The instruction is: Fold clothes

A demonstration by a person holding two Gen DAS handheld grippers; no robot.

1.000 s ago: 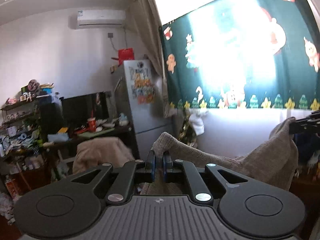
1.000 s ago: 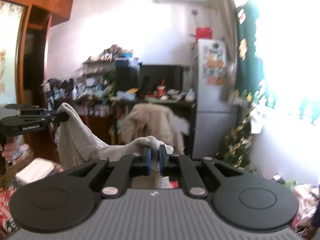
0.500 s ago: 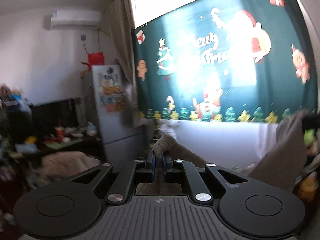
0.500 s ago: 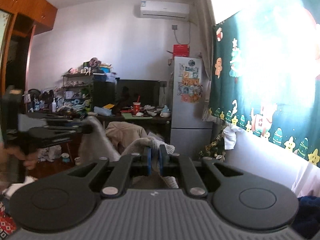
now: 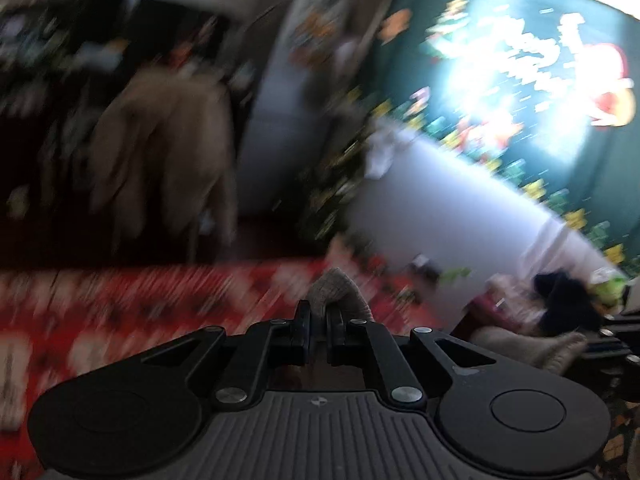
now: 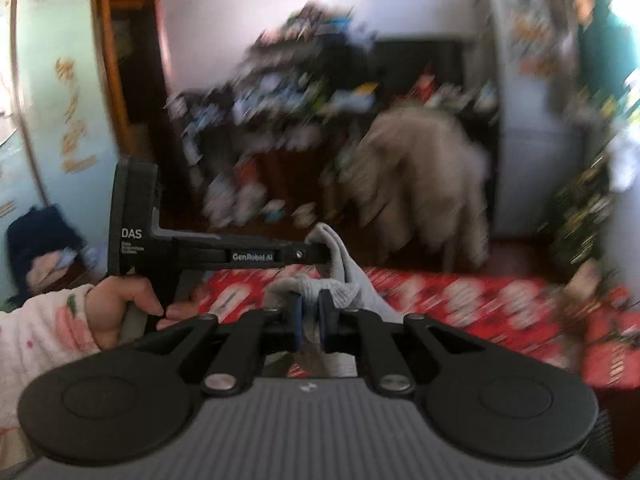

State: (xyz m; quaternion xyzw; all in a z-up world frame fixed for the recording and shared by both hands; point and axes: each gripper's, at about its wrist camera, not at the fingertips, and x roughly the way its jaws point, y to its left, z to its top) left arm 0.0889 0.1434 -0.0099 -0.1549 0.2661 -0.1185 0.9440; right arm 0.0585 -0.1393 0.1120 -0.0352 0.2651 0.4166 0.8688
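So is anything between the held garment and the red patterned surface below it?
Nothing visible. Both the left gripper and right gripper are shut on the grey garment, and the red patterned surface beneath looks bare, though motion blur hides detail.

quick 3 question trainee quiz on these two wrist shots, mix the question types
1. True or false: the left gripper is shut on the beige garment.
2. Multiple choice: in the right wrist view, the surface below the right gripper is A) bare wood, B) a red patterned cloth, C) a blue mat.
3. Fill in: the left gripper's handle is held by a hand in a ____ fleecy sleeve.

Key: 1 true; 2 B; 3 white and pink.
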